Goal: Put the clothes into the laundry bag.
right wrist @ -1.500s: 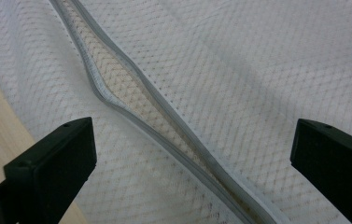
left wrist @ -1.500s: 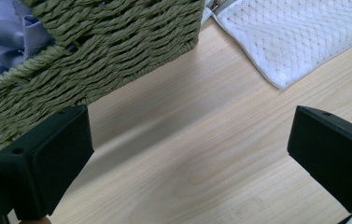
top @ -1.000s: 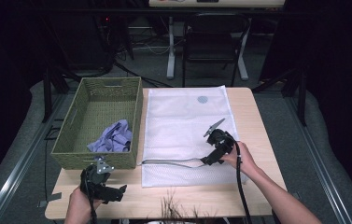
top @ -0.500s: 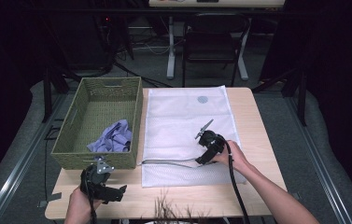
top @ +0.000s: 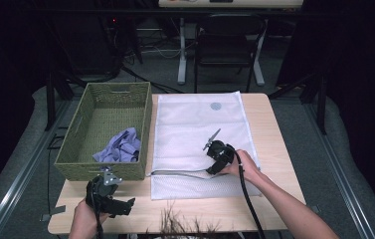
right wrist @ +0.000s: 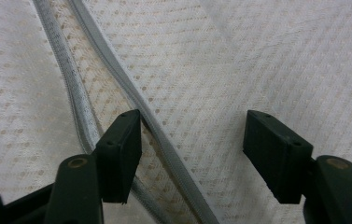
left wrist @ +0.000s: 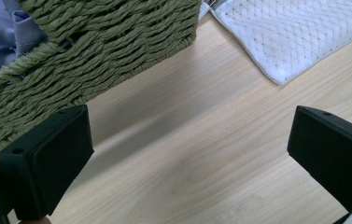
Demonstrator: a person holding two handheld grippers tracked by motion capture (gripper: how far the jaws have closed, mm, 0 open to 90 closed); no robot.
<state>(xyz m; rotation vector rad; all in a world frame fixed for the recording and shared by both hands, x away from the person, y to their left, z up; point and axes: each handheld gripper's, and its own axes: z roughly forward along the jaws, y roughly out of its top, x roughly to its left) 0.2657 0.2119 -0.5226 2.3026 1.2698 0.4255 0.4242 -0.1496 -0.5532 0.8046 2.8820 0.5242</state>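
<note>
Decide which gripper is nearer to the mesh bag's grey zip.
Right. The right gripper sits on the mesh bag, jaws straddling the zip. The left gripper waits off the bag, at the wicker basket's near corner.

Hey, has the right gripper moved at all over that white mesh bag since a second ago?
Yes. The right gripper has slid left, away from the mesh bag's right edge toward the open zipper, its jaws closing around the zipper's edge without yet pressing on it.

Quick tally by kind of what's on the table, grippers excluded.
Woven green basket: 1
Purple cloth in the basket: 1
White mesh laundry bag, zipper parted: 1
Total: 3
</note>
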